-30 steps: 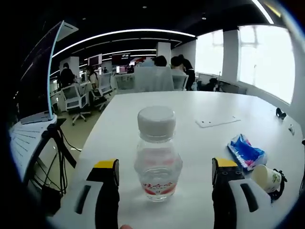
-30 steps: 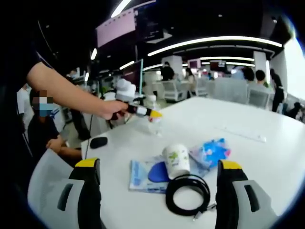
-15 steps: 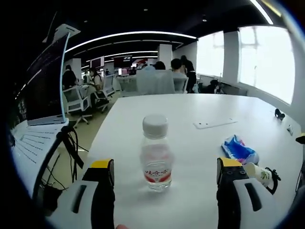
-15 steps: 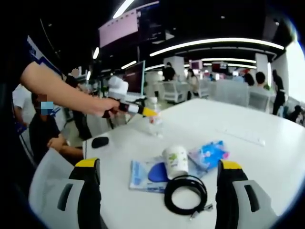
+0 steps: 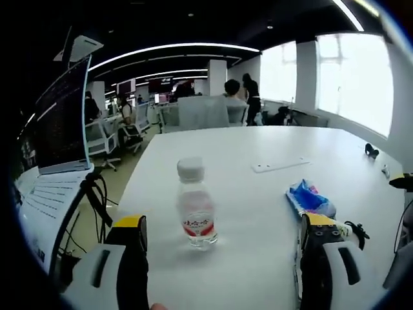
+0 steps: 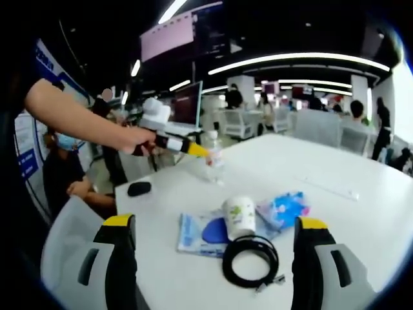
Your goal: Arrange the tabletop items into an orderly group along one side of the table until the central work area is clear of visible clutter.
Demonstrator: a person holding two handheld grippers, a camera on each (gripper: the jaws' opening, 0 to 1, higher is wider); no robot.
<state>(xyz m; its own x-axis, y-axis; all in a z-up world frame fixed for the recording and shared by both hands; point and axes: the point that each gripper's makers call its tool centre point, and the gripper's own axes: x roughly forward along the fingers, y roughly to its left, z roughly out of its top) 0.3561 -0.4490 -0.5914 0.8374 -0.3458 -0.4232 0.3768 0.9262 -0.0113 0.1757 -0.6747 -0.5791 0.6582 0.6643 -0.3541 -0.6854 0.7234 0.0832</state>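
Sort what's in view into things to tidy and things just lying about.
To tidy: water bottle, paper cup, blue packet, black cable coil, blue-and-white sheet, black mouse.
Lying about: laptop, office chairs, white strip.

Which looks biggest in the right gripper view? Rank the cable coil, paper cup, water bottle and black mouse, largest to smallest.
1. Cable coil
2. Paper cup
3. Water bottle
4. Mouse

The bottle and mouse sit farther from the camera, so their ranks are unsure; the bottle may really be taller than the cup.
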